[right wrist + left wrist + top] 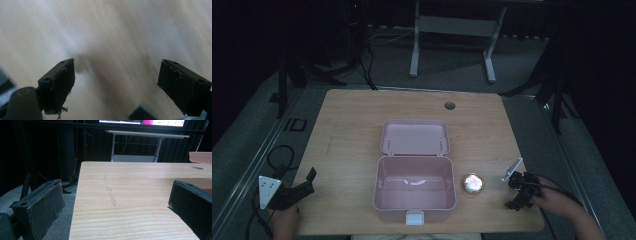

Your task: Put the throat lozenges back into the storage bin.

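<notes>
Round tin (473,184) beside open pink box (414,192)

boxes: 1, pink, lid open, table centre (414,187) | round shiny discs: 1, at 3 o'clock of the box (473,184) | grippers: 2, left one at 8 o'clock (299,189), right one at 4 o'clock (522,192) | tables: 1 wooden (352,120) | holes in tabletop: 1, at 12 o'clock (449,106)

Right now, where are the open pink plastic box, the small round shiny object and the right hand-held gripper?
Open pink plastic box (414,205): high view, front wall.
Small round shiny object (473,184): high view, top face.
Right hand-held gripper (518,192): high view, between fingertips.
</notes>
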The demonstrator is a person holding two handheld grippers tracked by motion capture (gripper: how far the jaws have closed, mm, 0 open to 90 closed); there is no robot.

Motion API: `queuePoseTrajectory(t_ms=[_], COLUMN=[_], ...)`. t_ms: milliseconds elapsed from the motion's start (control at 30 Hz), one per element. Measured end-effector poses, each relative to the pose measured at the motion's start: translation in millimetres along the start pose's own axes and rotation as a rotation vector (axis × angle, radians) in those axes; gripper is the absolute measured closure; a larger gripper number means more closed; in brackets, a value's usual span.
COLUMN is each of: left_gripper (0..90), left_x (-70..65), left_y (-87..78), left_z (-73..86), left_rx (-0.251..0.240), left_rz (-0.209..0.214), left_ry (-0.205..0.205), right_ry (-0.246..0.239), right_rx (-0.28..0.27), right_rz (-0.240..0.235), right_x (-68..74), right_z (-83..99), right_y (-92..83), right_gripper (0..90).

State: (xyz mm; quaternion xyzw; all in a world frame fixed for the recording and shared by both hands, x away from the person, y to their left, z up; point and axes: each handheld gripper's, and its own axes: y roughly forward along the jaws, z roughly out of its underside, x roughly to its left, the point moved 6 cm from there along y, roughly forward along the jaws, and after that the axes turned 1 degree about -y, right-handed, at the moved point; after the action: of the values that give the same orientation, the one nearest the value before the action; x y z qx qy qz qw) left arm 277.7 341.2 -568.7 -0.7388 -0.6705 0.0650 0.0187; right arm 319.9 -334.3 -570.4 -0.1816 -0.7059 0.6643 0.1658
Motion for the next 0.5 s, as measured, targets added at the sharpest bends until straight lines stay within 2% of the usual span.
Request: queuePoseTrajectory(t_ms=[100, 167, 400, 500], left_gripper=[0.4, 0.4, 0.4, 0.4], left_x=[-0.1, 0.0, 0.1, -0.2], left_y=[0.0, 0.0, -0.1, 0.3], left_z=[0.0, 0.0, -0.1, 0.0], left_rx=[-0.001, -0.001, -0.002, 0.001], left_rz=[0.0, 0.0, -0.001, 0.0], left_ry=[0.0, 0.0, -0.003, 0.0], right_ry=[-0.012, -0.026, -0.021, -0.005], right_rx=[0.096, 0.131, 0.138, 0.139], right_rz=[-0.02, -0.015, -0.041, -0.059], right_x=[4.2, 5.3, 6.3, 7.1], right_z=[0.9, 0.2, -6.8, -10.0], right_y=[-4.3, -7.3, -15.7, -17.4], right_gripper=[13.8, 13.6, 14.4, 13.9])
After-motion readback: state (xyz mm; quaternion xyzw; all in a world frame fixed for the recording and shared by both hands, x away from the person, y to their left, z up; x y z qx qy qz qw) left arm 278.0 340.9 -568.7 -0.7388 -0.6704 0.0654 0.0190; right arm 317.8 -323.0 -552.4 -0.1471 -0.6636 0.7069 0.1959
